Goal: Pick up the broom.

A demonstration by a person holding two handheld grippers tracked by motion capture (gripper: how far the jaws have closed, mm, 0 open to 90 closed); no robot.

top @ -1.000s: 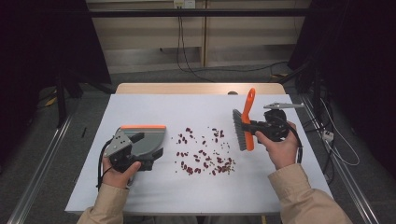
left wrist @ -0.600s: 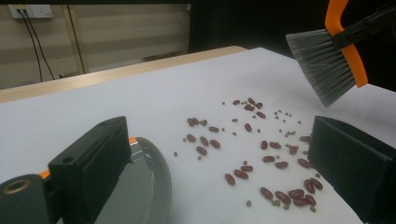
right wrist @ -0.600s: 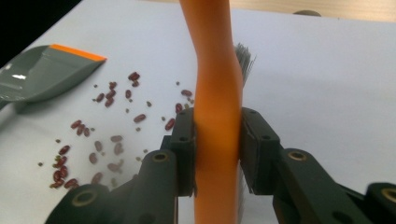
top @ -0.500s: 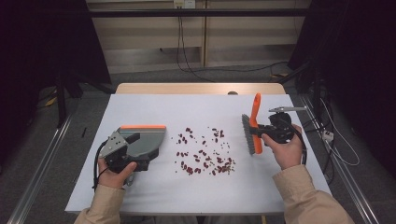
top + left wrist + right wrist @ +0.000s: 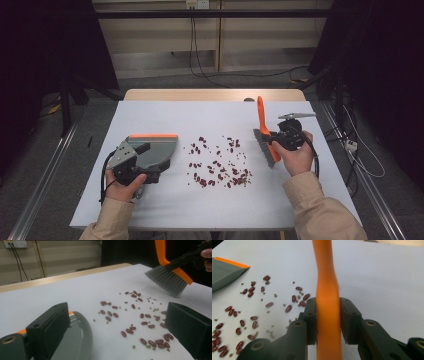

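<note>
Red beans [image 5: 217,162] lie scattered with small green ones mid-table. My right gripper [image 5: 281,140] [image 5: 328,305] is shut on the orange handle of a brush [image 5: 260,115] [image 5: 325,277], just right of the beans. The grey bristles [image 5: 264,149] [image 5: 167,281] hang low over the table. A grey dustpan [image 5: 157,150] [image 5: 75,345] with an orange lip sits left of the beans. My left gripper [image 5: 147,164] [image 5: 116,312] rests at it, its jaws wide apart. The pan's rim lies by the left jaw, and beans show in the gap.
The white tabletop [image 5: 210,210] runs to a wooden strip [image 5: 215,95] at the far edge. Cables [image 5: 200,55] trail on the floor beyond it. A metal rail [image 5: 45,170] runs along the left side.
My right hand has sunk toward the table with the brush, and the handle's tip has swung back to the left. The left hand and dustpan have kept still.
</note>
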